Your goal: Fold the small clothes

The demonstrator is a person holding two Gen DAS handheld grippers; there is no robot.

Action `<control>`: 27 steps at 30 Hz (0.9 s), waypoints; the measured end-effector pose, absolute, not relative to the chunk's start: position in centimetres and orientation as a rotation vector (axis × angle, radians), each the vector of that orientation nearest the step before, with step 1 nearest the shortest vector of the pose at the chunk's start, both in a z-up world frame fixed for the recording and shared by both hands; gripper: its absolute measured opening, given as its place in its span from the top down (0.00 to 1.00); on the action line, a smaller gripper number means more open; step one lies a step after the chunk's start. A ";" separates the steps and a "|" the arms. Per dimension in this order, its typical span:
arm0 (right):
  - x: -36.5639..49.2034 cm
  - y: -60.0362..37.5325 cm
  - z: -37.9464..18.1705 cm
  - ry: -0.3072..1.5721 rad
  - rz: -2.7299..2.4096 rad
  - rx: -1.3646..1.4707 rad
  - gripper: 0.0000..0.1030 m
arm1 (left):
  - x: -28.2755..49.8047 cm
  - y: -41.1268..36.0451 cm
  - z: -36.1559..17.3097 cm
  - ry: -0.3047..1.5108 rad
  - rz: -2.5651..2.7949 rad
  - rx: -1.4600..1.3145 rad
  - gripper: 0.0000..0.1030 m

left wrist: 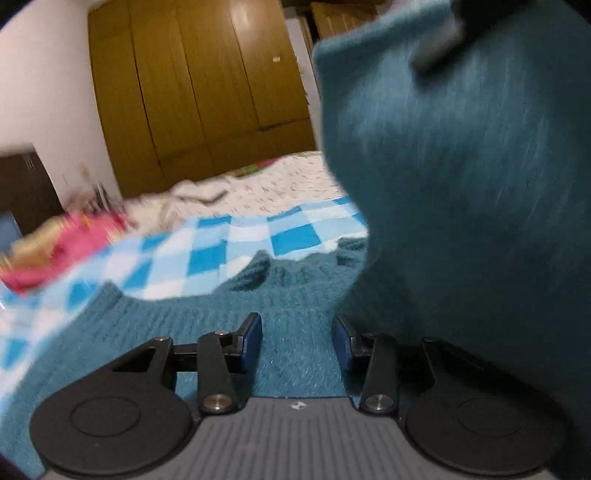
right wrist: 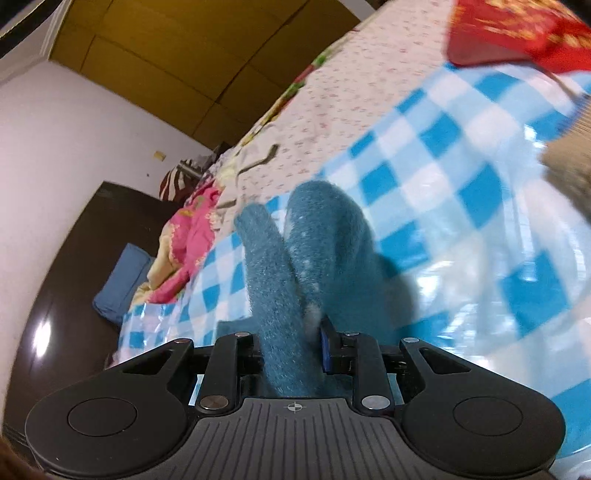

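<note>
Right wrist view: right claw (right wrist: pixel 291 343) pinches one teal garment (right wrist: pixel 325 236); left claw (left wrist: pixel 297 339) wide.

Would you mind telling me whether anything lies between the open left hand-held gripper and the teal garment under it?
Nothing visible: the left hand-held gripper hangs open directly over the teal knitted garment, with only a lifted flap to its right.

From the left wrist view, a raised fold of the teal fleece garment (left wrist: pixel 461 177) fills the whole right side, blocking passage there, while its flat part (left wrist: pixel 221 317) lies under the spread fingers of the left gripper (left wrist: pixel 297 343). Ahead and leftward the blue checked sheet (left wrist: pixel 236 243) lies flat up to a pink cloth heap (left wrist: pixel 59 251). From the right wrist view, checked sheet (right wrist: pixel 461 192) is open rightward, bounded by a red printed cloth (right wrist: pixel 517 33).
</note>
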State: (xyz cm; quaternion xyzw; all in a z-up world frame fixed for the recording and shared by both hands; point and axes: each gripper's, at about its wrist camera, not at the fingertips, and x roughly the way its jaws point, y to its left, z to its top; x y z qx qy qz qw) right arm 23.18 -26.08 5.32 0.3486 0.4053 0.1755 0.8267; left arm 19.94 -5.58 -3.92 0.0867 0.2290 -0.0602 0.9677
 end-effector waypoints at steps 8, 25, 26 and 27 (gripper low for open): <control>23.8 -20.0 7.5 0.867 0.308 0.599 0.77 | 15.3 -0.3 -4.0 0.493 -0.154 0.112 0.47; 25.8 -5.3 6.0 0.973 0.182 0.442 0.74 | 15.7 4.2 -4.3 0.521 -0.285 -0.146 0.46; 26.0 -4.5 5.5 0.992 0.178 0.433 0.73 | 15.5 4.5 -4.1 0.528 -0.294 -0.149 0.46; 26.2 -3.9 5.3 1.016 0.174 0.430 0.71 | 15.2 4.8 -3.8 0.534 -0.301 -0.144 0.46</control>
